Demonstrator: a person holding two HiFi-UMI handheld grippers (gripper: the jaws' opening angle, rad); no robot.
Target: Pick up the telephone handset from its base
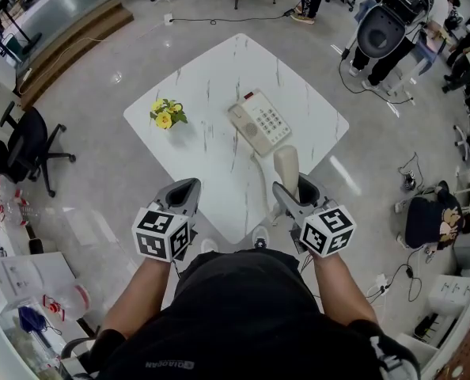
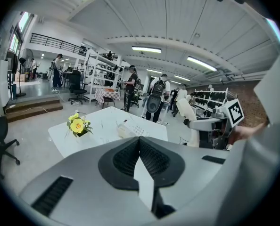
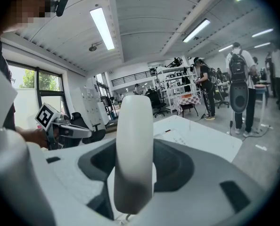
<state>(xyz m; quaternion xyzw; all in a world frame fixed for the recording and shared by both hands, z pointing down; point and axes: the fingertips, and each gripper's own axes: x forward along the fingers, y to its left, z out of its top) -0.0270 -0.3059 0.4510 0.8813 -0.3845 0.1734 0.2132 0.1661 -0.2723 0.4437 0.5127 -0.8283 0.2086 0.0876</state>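
Observation:
The cream telephone base with its keypad lies on the white marble table, its cradle bare. My right gripper is shut on the cream handset, which stands upright off the base, over the table's near corner. In the right gripper view the handset fills the space between the jaws, with the base behind it. A thin cord runs from the base toward the handset. My left gripper hovers at the table's near edge, shut and holding nothing; its jaws meet in the left gripper view.
A small pot of yellow flowers stands on the table's left part. A black office chair is on the floor at left. People, a standing robot and cables are beyond the table's far side.

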